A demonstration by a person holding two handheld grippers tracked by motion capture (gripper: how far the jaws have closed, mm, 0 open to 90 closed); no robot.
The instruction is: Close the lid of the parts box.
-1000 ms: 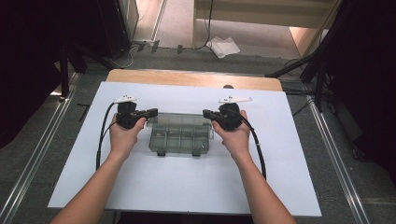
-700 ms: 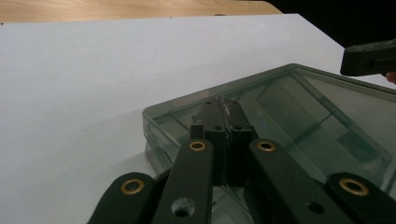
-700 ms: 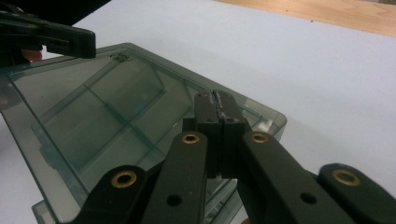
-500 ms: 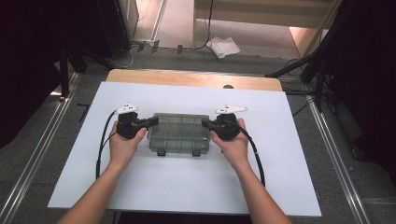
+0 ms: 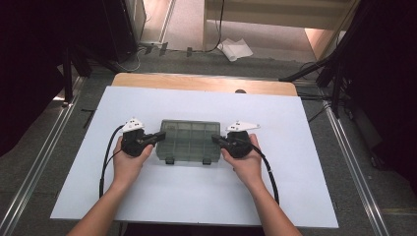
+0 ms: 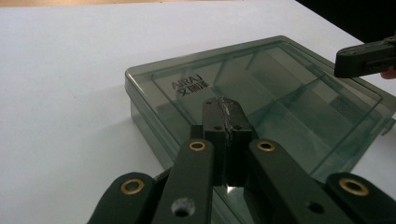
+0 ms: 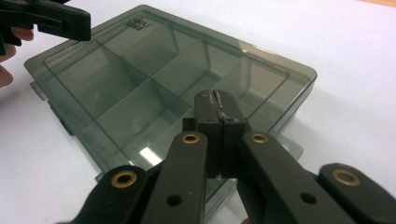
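While the smoky clear compartment box (image 5: 188, 142) lies flat and closed near the middle of the white surface (image 5: 295, 128), its long axis runs side to side between the two hands, with its two latches on the edge nearest the person. Inside, the dividers show through the lid and the compartments look empty. From the left end, the left claw (image 5: 160, 136) points inward at the box's short side, jaws pressed together with nothing between them; in the left gripper view (image 6: 223, 103) the tips sit just over the lid near the printed brand mark. From the opposite end, the right claw (image 5: 216, 139) mirrors it, jaws likewise closed on nothing, tips just above the lid's corner (image 7: 215, 95). Whether either tip actually touches the lid cannot be told. Both claws are about equally near, one at each short end. Any coming move, I judge, turns on that: the box sits squarely between them, reachable by either along its length.
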